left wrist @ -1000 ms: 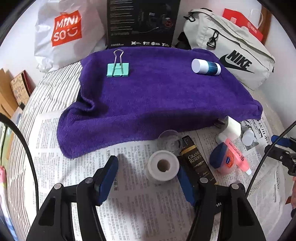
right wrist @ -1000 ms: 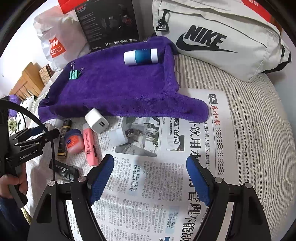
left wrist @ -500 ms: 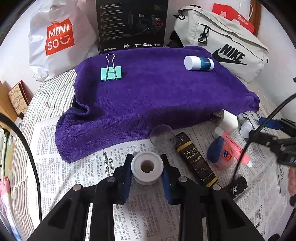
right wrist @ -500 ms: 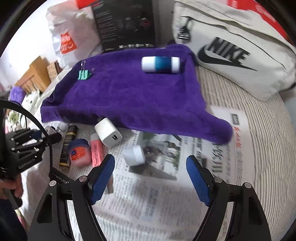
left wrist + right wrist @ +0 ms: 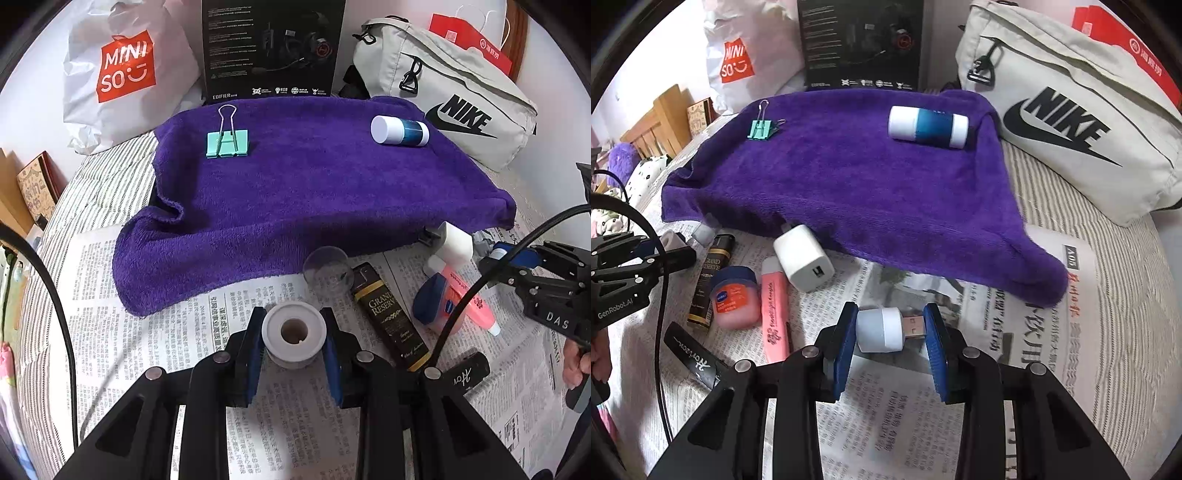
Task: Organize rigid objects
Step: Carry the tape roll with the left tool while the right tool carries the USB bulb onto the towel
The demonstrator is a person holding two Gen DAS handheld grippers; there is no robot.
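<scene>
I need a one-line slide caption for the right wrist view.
Right gripper closing on a small white USB plug on newspaper, beside a purple towel.

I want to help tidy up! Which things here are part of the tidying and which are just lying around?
Part of the tidying:
- white tape roll, in the left gripper
- small USB plug light, in the right gripper
- binder clip and blue-white tube on the purple towel

Just lying around:
- Nike bag
- Miniso bag
- black box
</scene>
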